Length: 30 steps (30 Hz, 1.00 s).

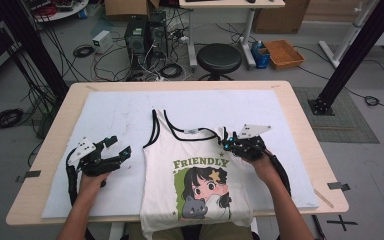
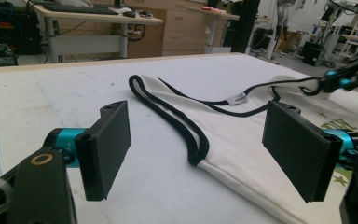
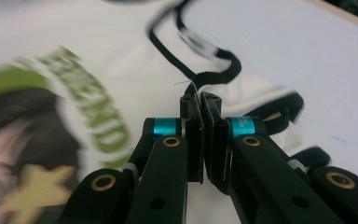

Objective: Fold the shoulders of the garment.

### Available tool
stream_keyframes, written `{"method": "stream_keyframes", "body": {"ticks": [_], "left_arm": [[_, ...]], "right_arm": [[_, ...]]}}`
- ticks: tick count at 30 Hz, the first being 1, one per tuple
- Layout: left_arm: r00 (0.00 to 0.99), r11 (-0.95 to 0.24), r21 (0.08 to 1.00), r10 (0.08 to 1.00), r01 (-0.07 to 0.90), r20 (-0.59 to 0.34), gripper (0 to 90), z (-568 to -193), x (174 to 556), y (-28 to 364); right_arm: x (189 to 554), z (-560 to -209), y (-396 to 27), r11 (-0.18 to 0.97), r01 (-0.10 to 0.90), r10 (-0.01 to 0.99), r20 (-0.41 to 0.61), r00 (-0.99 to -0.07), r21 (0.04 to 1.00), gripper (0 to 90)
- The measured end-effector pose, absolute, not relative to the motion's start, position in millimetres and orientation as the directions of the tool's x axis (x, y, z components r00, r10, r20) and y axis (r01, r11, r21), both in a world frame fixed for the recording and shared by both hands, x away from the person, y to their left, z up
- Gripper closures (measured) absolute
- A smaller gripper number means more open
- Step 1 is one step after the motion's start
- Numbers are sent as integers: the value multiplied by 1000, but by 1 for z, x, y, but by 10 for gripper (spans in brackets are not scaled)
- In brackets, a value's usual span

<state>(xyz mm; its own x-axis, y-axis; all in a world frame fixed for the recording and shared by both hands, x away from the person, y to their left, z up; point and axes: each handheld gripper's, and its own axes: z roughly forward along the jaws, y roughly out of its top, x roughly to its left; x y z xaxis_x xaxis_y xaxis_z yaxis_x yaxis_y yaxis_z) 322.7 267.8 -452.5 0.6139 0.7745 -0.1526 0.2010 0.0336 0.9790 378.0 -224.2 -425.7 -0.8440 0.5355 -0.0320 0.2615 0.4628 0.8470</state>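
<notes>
While our right gripper (image 1: 228, 143) pinches the top's (image 1: 195, 170) strap, left gripper (image 1: 119, 146) gapes empty; next, grab its other strap.

Counter (image 1: 300, 125) with a white sheet and a tank top

The light wood counter carries a white sheet (image 1: 110, 120) that covers most of its top, leaving a bare wooden border. A cream tank top (image 1: 195, 200) with black trim lies flat on the sheet, straps toward the far edge, its hem hanging over the near edge. Faint blue marks show on the sheet.
</notes>
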Motion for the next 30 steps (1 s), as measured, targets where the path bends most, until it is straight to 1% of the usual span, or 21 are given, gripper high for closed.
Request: {"method": "stream_keyframes", "body": {"ticks": [2,4,5,7,8,9,10,11,13,14,15,17,18,19,20,21,24,26,27,28,30], "left_arm": [[614,31,979,775,201,-151,234,-452,323,268],[613,33,979,776,201,-152,234,-452,323,268],[612,33,979,776,202,-152,234,-452,323,268],[611,34,979,777,201,-153,234,-452,323,268],[611,32,979,777,202,-151,234,-452,323,268],[610,34,979,777,202,-153,234,-452,323,268],[609,33,979,778,203,-153,234,-452,323,268],[609,37,978,778,204,-156,234,-452,323,268],[607,40,978,779,204,-159,234,-452,323,267],[608,34,979,779,202,-152,234,-452,323,268],[609,30,979,779,203,-150,234,-452,322,267],[609,26,979,780,201,-146,234,-452,322,267],[609,26,979,780,201,-146,234,-452,322,267],[610,24,980,780,199,-142,234,-452,322,267],[609,23,980,780,200,-143,234,-452,322,267],[608,22,979,781,201,-142,234,-452,322,267],[603,32,979,784,200,-149,234,-449,321,267],[595,49,982,790,182,-150,234,-442,322,267],[592,50,984,792,174,-145,234,-439,322,267],[591,63,984,793,166,-151,234,-433,324,266],[591,61,983,792,173,-153,234,-427,328,264]], "right_arm": [[366,-423,-231,388,270,484,54,-874,881,885],[358,-425,-235,383,281,455,85,-886,880,884],[352,-432,-238,399,322,443,127,-887,858,879],[351,-438,-238,450,338,456,113,-883,827,856],[351,-438,-238,450,338,456,113,-883,827,856],[349,-439,-239,455,355,436,143,-888,817,792],[349,-439,-239,455,355,436,143,-888,817,792],[348,-434,-241,427,352,460,135,-878,833,704],[349,-432,-243,405,353,471,139,-871,843,705],[350,-431,-243,399,351,512,112,-851,847,707],[351,-434,-241,419,354,517,100,-850,836,708],[348,-442,-233,490,337,493,64,-868,804,722],[348,-442,-233,490,337,493,64,-868,804,722],[345,-448,-225,592,311,489,-25,-872,743,801],[345,-448,-225,592,311,489,-25,-872,743,801],[343,-445,-226,610,297,469,-33,-883,735,900],[340,-444,-227,623,303,454,-18,-891,721,900],[338,-443,-230,618,301,416,23,-909,727,900],[338,-442,-233,601,300,411,35,-911,741,858],[338,-440,-235,577,300,418,41,-907,760,787],[341,-432,-245,466,329,471,84,-878,821,627]]}}
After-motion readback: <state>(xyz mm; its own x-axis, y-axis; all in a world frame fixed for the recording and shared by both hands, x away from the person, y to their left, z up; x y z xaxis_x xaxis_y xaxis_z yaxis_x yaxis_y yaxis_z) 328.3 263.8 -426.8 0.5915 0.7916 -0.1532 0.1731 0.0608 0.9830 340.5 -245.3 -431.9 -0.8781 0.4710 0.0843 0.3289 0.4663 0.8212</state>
